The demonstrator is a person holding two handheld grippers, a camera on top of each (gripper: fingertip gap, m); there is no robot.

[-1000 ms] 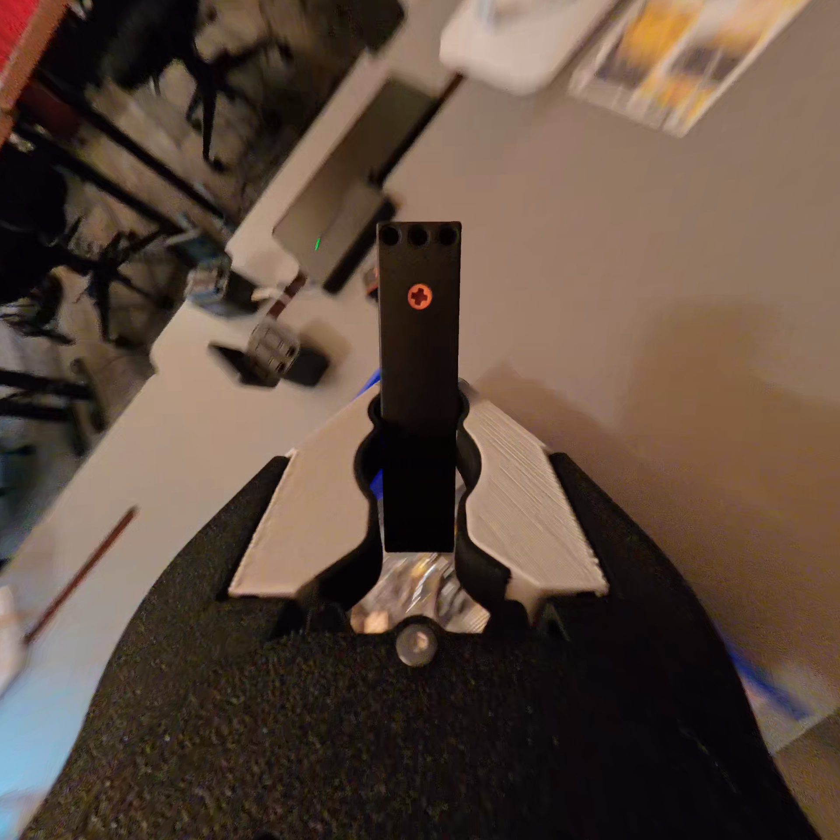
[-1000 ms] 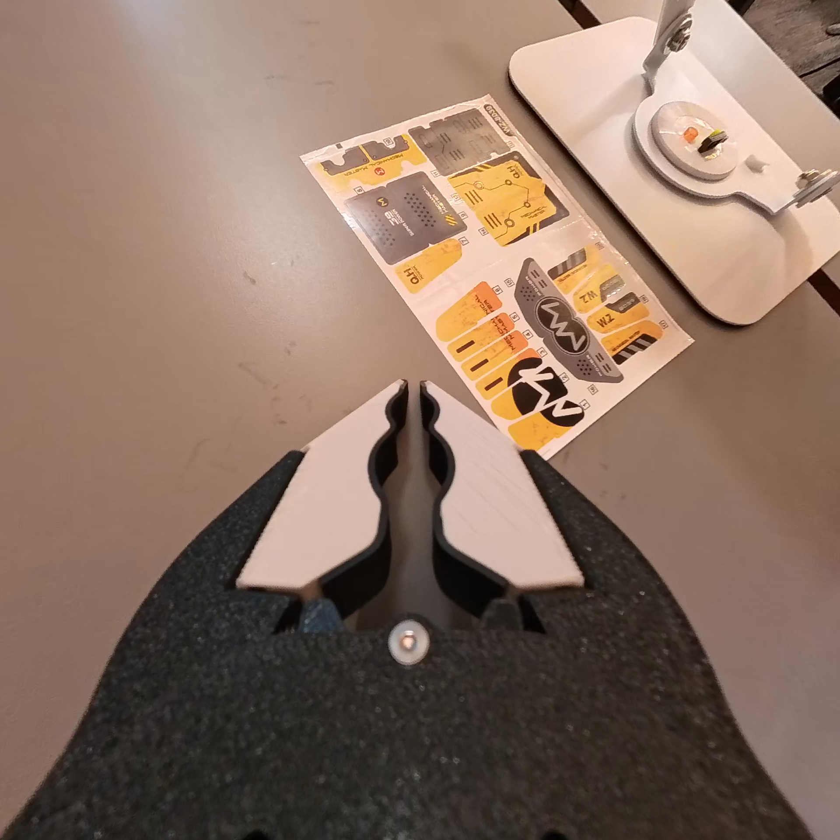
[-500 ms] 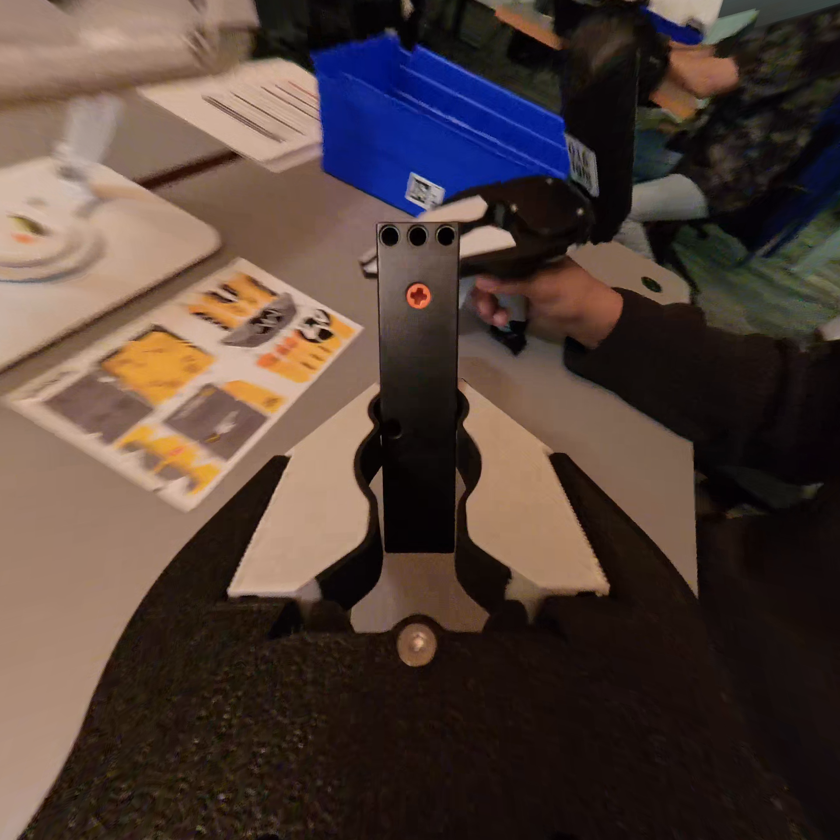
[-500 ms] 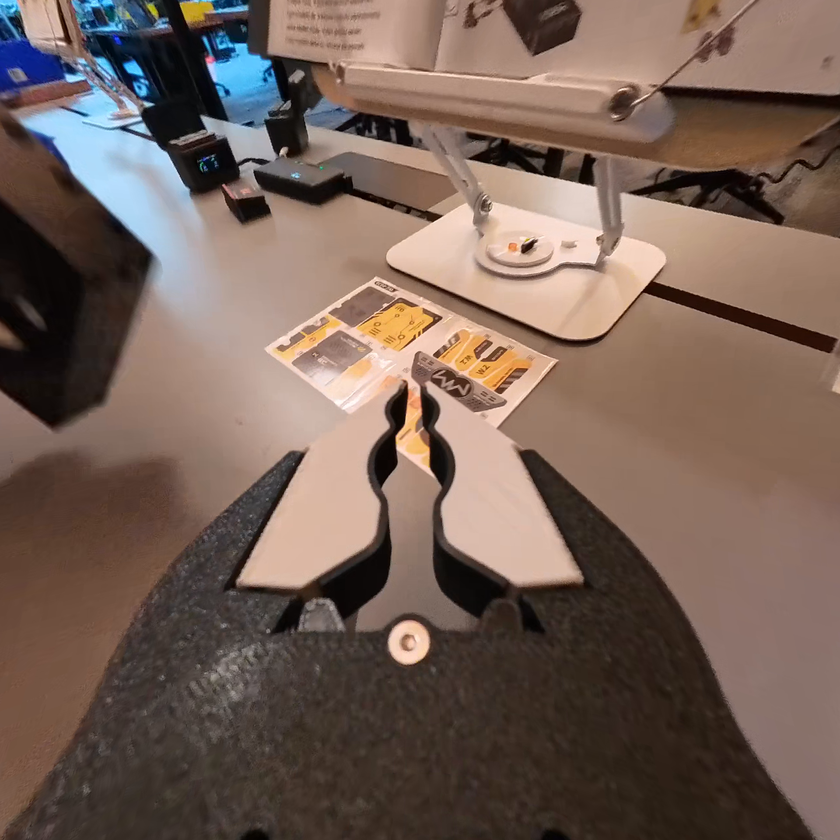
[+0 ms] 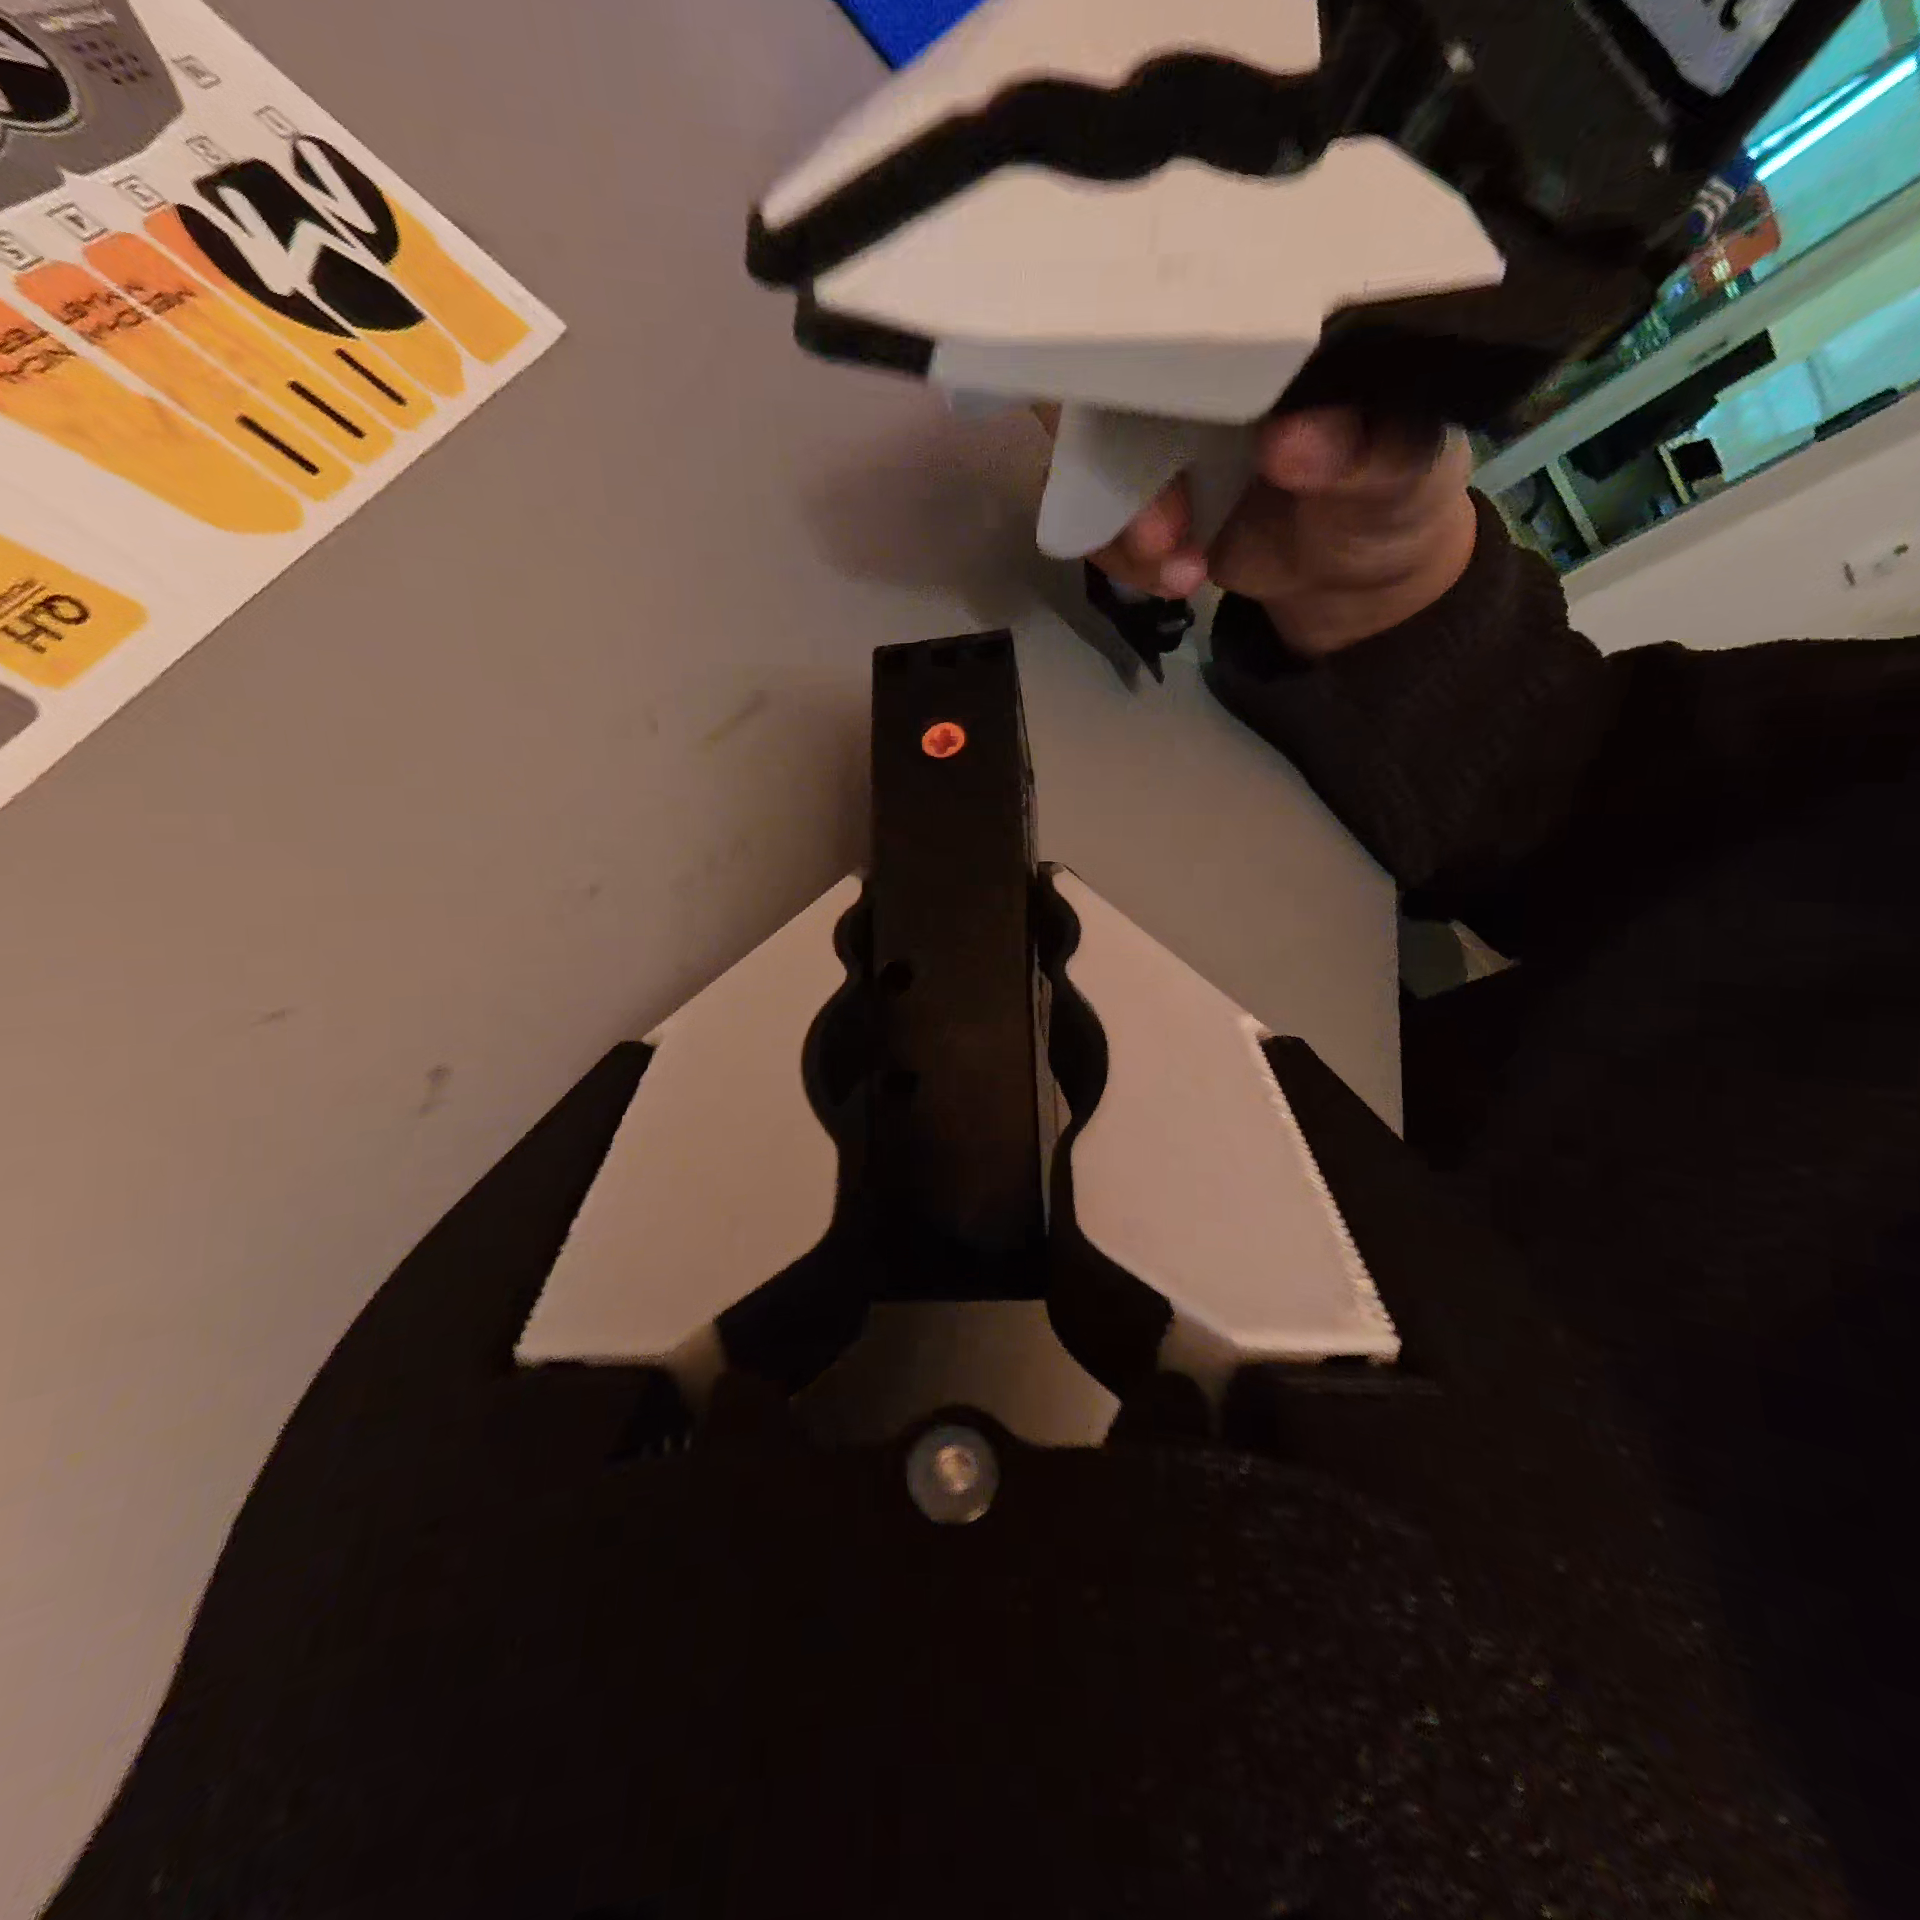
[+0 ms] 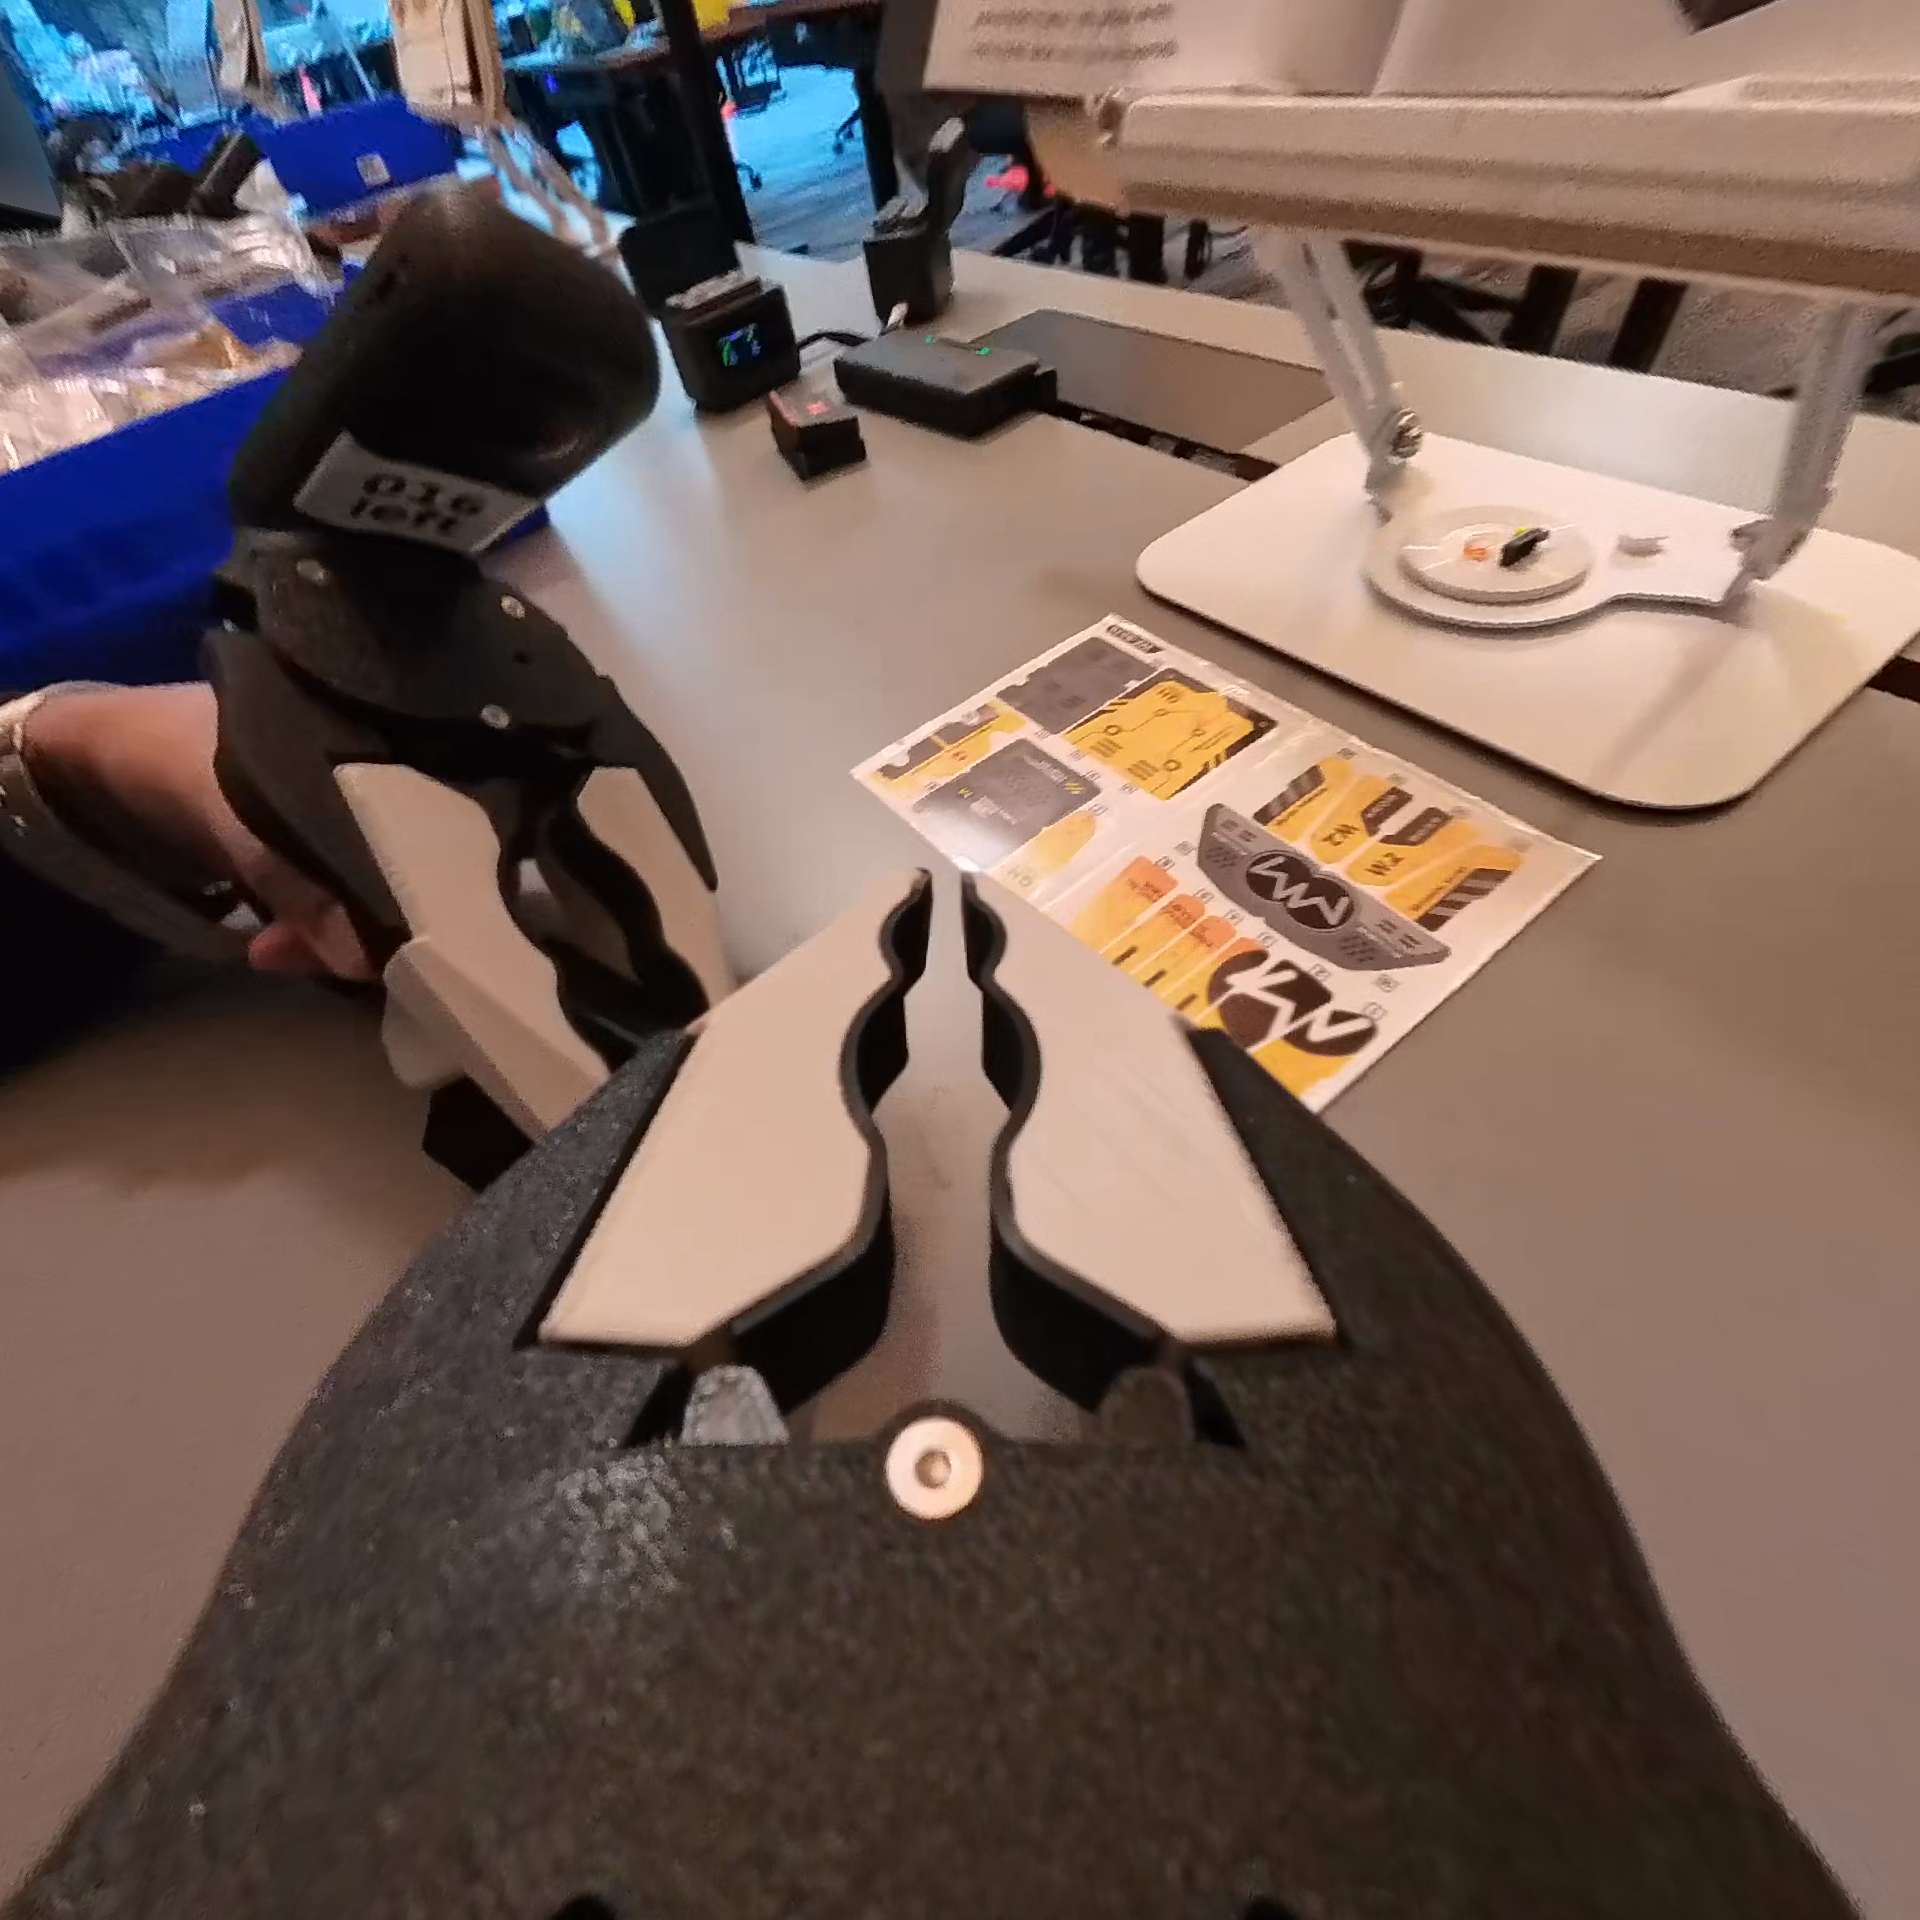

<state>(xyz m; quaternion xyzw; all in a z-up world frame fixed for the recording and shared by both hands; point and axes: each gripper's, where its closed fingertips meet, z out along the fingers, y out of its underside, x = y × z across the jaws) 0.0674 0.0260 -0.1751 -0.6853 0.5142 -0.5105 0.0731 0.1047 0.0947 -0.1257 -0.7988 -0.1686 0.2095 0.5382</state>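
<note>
Plainly, the left tool (image 5: 954,878) is pinching a slim black block (image 5: 951,1039) between its pale fingers (image 5: 1195,1143). The block stands out past the fingertips and carries a small orange screw (image 5: 943,741) near its far end. In the right wrist view this tool is to the left of the sticker sheet (image 6: 1226,862) and points down at the grey table (image 6: 727,644). Whether the block's end touches the table cannot be told.

The right tool (image 6: 945,888) has its fingers pressed nearly together, with only a narrow slit between them, and it grips nothing. It hovers just on the near side of the sticker sheet and close beside the left tool. A hand (image 5: 1340,520) in a dark sleeve holds its handle.

Beyond the sticker sheet stands the white base of a stand (image 6: 1558,707). Further back to the left sit small black devices (image 6: 732,348), one with a lit screen, and to the far left is a blue bin (image 6: 104,520).

As for writing, the sticker sheet is printed with yellow, orange, grey and black shapes bearing short lettering. A grey tag (image 6: 410,499) on the left tool also carries characters.
</note>
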